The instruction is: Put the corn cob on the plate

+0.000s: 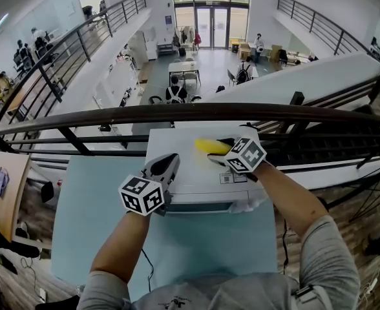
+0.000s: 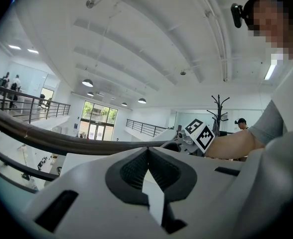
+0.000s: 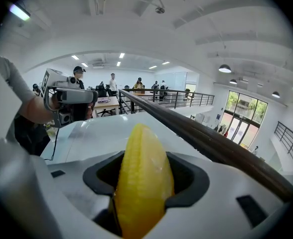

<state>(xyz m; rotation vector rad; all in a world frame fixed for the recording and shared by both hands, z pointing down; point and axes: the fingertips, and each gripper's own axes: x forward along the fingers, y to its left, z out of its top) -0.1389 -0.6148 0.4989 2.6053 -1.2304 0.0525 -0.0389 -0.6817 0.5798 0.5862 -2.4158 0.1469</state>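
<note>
Well, the right gripper [image 1: 222, 152] is clamped on the corn cob [image 3: 142, 178], which sticks out past its jaws toward ten o'clock in the head view (over a white box [image 1: 177, 141]). The left gripper [image 1: 169, 163], at eight o'clock from the cob, has its jaws pressed together, empty.

you held the corn cob [image 1: 210, 146] in your right gripper [image 1: 223, 152], its yellow tip sticking out toward ten o'clock over the white box [image 1: 177, 141]. your left gripper [image 1: 168, 165] sat at seven o'clock from the cob, jaws together, pointing to one o'clock. the box stood on a pale blue table [image 1: 80, 225], with a dark railing [image 1: 112, 116] at twelve.
</note>
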